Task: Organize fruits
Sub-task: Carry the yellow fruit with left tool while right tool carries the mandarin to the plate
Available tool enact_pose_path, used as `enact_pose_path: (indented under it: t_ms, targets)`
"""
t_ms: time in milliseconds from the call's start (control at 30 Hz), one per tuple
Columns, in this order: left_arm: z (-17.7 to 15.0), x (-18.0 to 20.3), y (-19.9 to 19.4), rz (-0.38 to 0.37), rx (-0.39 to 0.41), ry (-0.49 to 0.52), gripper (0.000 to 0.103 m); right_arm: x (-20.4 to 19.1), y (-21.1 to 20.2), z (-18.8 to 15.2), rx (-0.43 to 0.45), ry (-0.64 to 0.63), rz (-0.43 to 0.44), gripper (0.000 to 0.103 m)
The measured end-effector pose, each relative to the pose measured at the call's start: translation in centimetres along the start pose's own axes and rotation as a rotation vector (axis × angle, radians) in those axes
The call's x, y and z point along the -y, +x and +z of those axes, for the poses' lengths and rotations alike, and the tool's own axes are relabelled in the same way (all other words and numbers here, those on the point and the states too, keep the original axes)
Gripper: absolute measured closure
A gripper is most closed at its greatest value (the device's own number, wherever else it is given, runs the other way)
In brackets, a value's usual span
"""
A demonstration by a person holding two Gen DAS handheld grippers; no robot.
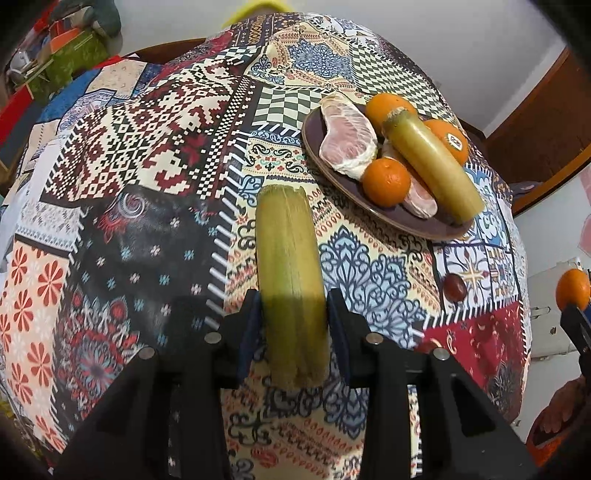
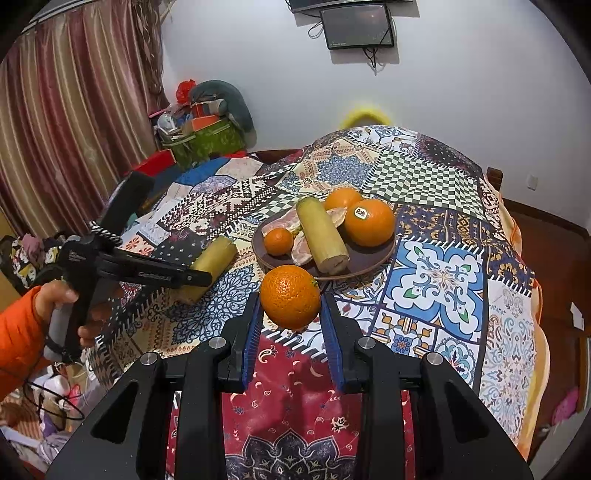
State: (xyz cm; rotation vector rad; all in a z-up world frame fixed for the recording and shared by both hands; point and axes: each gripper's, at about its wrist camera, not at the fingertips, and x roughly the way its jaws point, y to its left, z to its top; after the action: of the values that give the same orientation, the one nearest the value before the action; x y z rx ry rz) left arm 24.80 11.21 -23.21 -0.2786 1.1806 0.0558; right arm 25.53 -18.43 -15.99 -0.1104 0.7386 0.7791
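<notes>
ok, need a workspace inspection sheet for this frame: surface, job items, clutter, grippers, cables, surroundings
Surface: patchwork tablecloth covers the table.
Job's things: brown plate holds three oranges, the biggest a stickered orange, plus a sugarcane piece and peeled pomelo segments. A loose grape lies on the cloth.
Clutter: nothing seen on the table apart from the fruit.
Grippers: left gripper is shut on a second cane piece; right gripper is shut on an orange.
Cables: wires hang below the wall screen.
Surroundings: striped curtain, piled boxes and bags, wooden door.
</notes>
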Motion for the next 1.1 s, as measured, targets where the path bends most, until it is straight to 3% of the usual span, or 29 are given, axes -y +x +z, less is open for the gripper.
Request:
enact_pose_path:
  t_ms: [500, 933, 1100]
  targets:
    - [1.1, 0.2, 1.2, 0.022, 0.052, 0.029, 0.066, 1.5, 0.4, -0.3, -0.011, 0.029, -0.032, 0.074]
    - [0.7, 1.0, -3.4, 0.043, 0.177, 0.087, 0.067, 2.1, 1.1, 0.5, -0.003, 0.035, -0.044, 0.074]
    - [1.5, 1.7, -4.7, 0.015, 0.225, 0.111, 0.067, 2.5, 1.6, 0.9, 0.001, 0.033, -0.050, 0.074]
